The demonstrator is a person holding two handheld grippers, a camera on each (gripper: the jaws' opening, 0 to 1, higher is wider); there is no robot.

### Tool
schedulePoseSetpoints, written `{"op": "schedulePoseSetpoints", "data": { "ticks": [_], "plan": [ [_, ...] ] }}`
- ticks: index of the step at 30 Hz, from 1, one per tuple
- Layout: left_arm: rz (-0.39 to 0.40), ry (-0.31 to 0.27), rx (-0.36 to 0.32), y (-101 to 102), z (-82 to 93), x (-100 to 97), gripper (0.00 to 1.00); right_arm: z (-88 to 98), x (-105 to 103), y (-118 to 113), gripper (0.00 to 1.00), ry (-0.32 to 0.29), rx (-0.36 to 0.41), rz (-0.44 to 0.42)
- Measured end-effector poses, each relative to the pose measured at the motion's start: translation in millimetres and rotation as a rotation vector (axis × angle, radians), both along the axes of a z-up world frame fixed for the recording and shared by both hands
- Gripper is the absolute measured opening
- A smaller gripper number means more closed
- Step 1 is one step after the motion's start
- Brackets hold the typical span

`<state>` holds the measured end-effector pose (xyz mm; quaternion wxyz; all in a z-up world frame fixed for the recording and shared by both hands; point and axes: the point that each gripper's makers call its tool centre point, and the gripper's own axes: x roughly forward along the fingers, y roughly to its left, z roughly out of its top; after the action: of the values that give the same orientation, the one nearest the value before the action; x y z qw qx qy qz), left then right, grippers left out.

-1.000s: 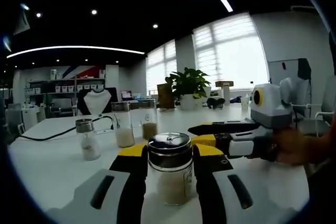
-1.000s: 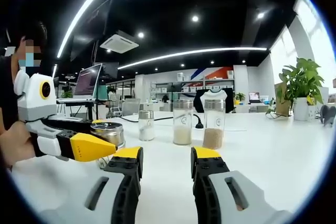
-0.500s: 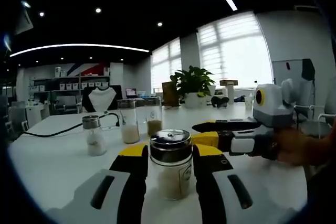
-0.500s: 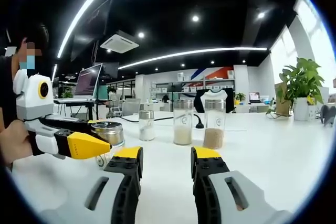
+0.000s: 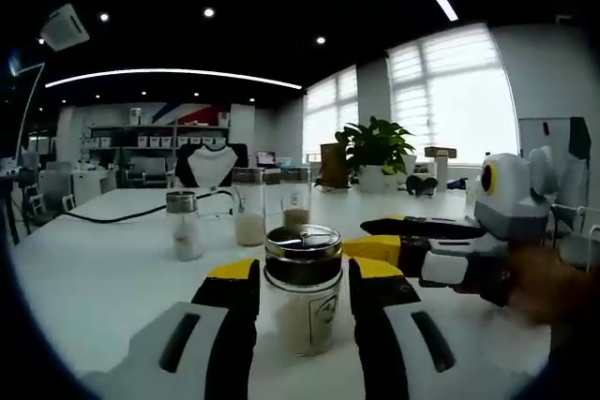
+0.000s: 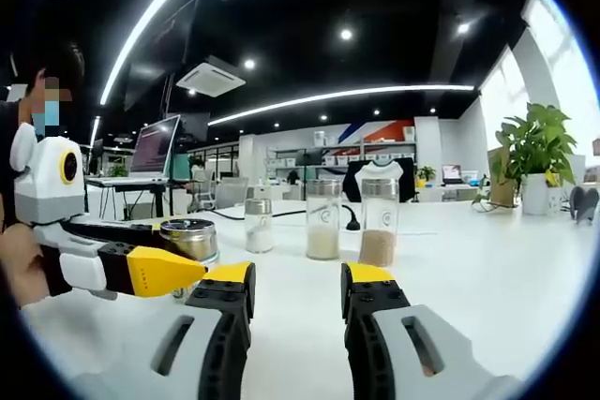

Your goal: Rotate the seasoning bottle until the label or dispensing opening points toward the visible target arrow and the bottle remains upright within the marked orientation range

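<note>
The seasoning bottle [image 5: 303, 299] is a clear glass jar of white grains with a shiny metal lid and a small label on its front right. It stands upright on the white table [image 5: 94, 278]. My left gripper [image 5: 305, 274] is shut on the bottle, a yellow-tipped jaw pressing each side. In the right gripper view the same bottle [image 6: 189, 235] sits far left, held in the left gripper [image 6: 184, 250]. My right gripper [image 6: 297, 280] stands open over bare table with nothing between its fingers. It also reaches in from the right as the right gripper [image 5: 364, 238], beside the bottle.
A small shaker [image 5: 185, 225] and two taller jars [image 5: 248, 208] [image 5: 295, 204] stand behind the bottle; the same row [image 6: 323, 220] shows in the right gripper view. A black cable [image 5: 112, 216] crosses the table. A potted plant [image 5: 375, 150] sits at the back. A person's hand [image 6: 19, 259] holds the left gripper.
The left gripper has swung round with the bottle in it, so the room slid rightward in its view and the label shows more clearly. The right gripper has stayed put.
</note>
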<state>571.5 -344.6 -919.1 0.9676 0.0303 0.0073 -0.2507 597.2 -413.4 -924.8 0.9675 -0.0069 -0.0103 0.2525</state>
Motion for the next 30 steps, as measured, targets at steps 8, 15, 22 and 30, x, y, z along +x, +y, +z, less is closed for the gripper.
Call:
{"op": "schedulePoseSetpoints", "data": {
  "ticks": [8,15,22,30],
  "plan": [
    [0.063,0.037,-0.003,-8.1,-7.0,5.5,0.47,-0.5,1.0,-5.5,0.35,0.006,0.008,-0.019],
    [0.114,0.038,-0.014,-8.0,-5.4,12.0,0.45,4.9,2.8,-19.3,0.35,-0.013,0.041,-0.069],
    [0.157,0.032,-0.017,-4.1,-4.8,16.9,0.4,6.3,2.5,-21.8,0.35,-0.016,0.061,-0.077],
    [0.173,0.036,-0.008,-5.3,-5.6,21.3,0.43,5.7,2.3,-19.6,0.35,-0.009,0.074,-0.061]
  ]
}}
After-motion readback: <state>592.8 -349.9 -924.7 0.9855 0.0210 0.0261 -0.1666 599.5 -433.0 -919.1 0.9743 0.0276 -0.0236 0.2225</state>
